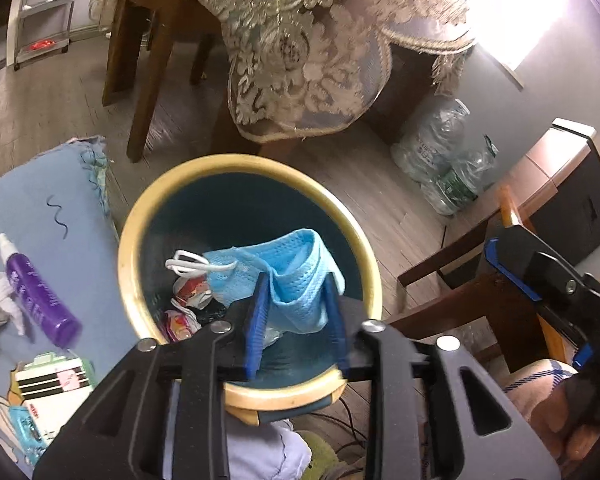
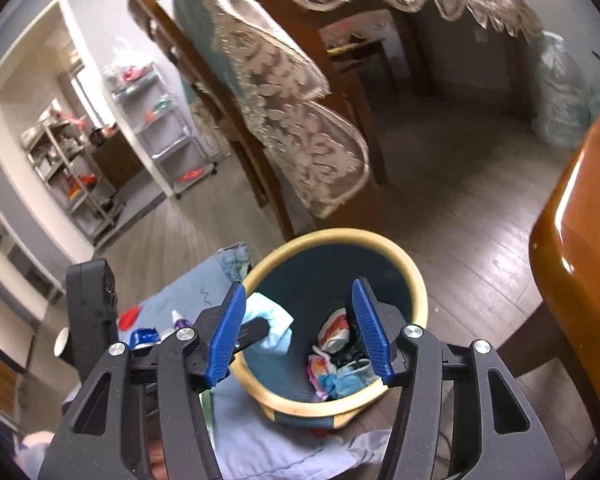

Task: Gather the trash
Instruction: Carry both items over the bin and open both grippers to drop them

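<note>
A round trash bin with a yellow rim and dark teal inside stands on the floor; it also shows in the right wrist view. My left gripper is over the bin, with a blue face mask draped between its blue fingers, its white ear loops hanging left. The jaws stand a little apart around the mask. Crumpled wrappers lie at the bin's bottom, also seen from the right. My right gripper is open and empty above the bin's near rim. The mask shows there too.
A blue bed sheet left of the bin holds a purple spray bottle and small packets. Wooden chairs with lace covers and a table stand behind. Plastic bottles lie at the right. A wooden chair is close right.
</note>
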Tool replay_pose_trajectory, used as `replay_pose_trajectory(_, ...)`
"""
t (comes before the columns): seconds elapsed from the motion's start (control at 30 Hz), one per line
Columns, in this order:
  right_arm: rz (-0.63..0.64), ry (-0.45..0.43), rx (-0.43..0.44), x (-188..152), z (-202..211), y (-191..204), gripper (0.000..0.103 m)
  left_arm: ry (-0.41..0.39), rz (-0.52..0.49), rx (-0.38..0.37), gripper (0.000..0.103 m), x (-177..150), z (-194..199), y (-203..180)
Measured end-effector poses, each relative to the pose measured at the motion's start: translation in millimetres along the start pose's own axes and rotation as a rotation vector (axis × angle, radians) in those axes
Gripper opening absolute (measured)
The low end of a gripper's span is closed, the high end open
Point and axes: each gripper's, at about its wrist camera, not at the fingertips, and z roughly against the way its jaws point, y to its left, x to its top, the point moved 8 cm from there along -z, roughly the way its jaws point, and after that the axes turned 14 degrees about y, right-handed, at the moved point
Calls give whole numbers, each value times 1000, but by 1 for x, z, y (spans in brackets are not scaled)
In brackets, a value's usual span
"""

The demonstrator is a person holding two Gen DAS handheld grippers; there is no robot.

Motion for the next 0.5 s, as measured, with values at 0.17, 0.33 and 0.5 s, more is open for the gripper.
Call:
replay_pose_trajectory(0.17,1,14,3,-3,-7,1,57,-8,0,37,57,-4,4,10)
replay_pose_trajectory(0.33,17,41,19,-9,-18,11,59,-53,32,74,73,-10,30,28)
replay_pose_trajectory(0.5,43,57,36,-13,-23,26,59,-76,66,131,78,-23,55,52)
